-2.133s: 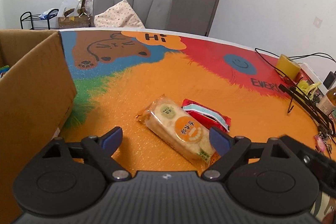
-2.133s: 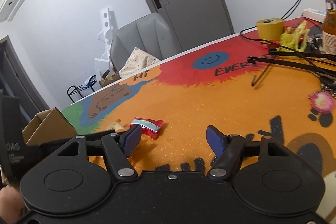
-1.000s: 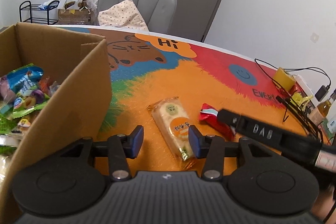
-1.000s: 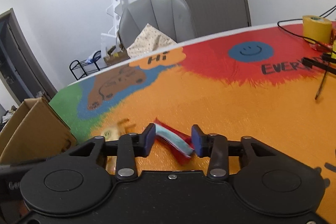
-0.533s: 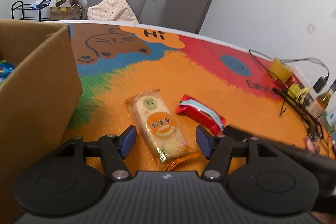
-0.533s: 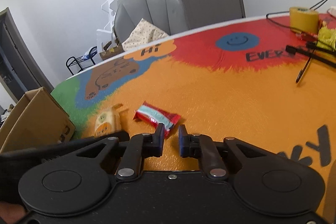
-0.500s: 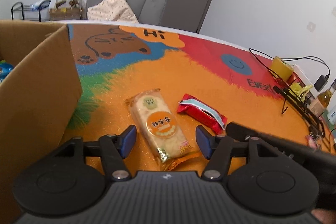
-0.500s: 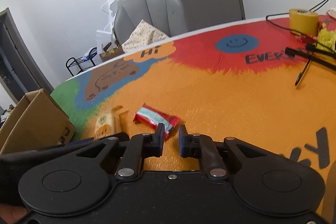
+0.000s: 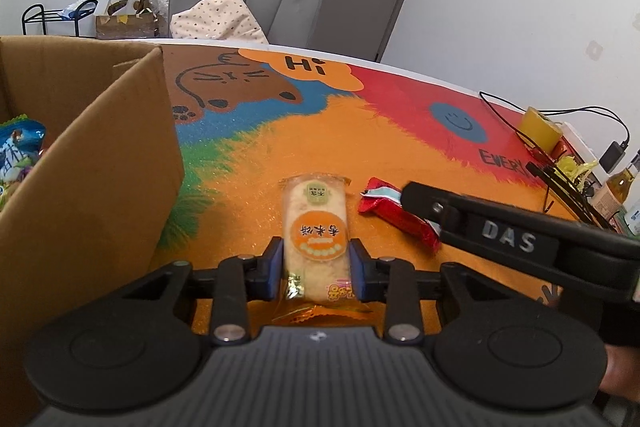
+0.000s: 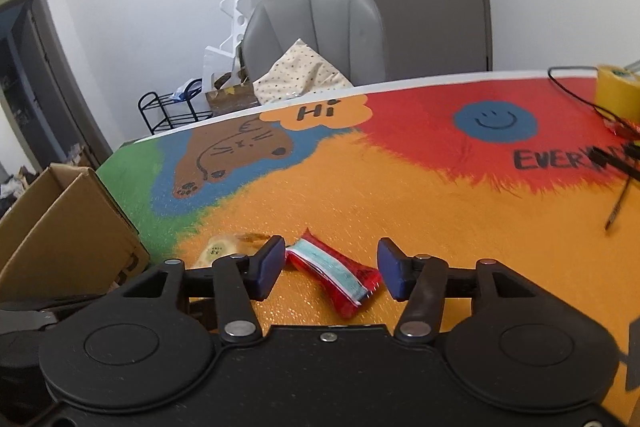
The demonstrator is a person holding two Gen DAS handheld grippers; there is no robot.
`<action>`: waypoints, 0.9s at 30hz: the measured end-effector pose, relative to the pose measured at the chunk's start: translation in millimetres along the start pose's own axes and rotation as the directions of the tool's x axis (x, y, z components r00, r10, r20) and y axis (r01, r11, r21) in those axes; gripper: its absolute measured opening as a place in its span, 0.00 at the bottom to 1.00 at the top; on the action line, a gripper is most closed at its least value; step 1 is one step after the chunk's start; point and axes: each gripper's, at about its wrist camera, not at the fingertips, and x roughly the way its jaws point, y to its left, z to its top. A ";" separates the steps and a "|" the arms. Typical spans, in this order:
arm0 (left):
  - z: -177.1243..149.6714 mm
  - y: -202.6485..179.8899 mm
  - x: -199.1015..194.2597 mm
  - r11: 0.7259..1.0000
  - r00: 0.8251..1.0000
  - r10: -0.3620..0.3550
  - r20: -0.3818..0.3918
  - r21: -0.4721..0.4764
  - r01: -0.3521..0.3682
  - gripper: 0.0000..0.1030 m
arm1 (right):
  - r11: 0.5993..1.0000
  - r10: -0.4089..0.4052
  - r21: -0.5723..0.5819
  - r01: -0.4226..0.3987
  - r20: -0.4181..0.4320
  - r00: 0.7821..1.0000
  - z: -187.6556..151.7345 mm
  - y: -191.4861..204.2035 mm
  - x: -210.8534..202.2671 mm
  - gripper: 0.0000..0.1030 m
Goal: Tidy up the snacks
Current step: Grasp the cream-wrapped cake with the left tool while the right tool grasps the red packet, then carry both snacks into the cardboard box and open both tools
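- Left gripper (image 9: 316, 269): fingers closing, pressed on both sides of the rice cracker pack (image 9: 315, 227), mid-tabletop (image 9: 360, 131).
- Right gripper (image 10: 331, 269): fingers opening, apart around the red snack packet (image 10: 334, 277), not touching it.

Two snack packets (image 9: 315, 227) (image 10: 334, 273), one cardboard box (image 9: 92, 163).

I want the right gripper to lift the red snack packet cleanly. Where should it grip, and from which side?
Grip the red snack packet across its narrow middle, coming from above. It lies flat and slanted on the table, between the right gripper's opening jaws; rolling the wrist to square the fingers to its long sides would likely help.
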 end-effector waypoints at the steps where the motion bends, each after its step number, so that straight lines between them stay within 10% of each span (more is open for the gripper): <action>1: -0.5 -0.3 -0.5 1.000 1.000 -0.003 -0.001 0.001 0.003 0.32 | 1.000 0.001 -0.014 -0.001 0.001 1.000 1.0 1.6 1.0 0.52; 8: -1.8 2.9 -4.5 1.000 1.000 -0.007 -0.001 0.000 0.007 0.32 | 0.997 0.036 -0.069 -0.040 -0.062 0.997 0.7 6.7 16.6 0.55; 14: -5.9 5.0 -13.3 1.000 1.000 -0.017 0.001 0.012 0.017 0.32 | 0.999 -0.008 -0.041 0.004 -0.091 0.996 -5.7 4.4 7.1 0.19; 27: -3.4 6.1 -65.1 0.993 0.992 -0.111 0.061 0.046 0.108 0.32 | 0.994 -0.023 0.106 0.023 -0.001 1.000 -19.2 24.2 -59.3 0.18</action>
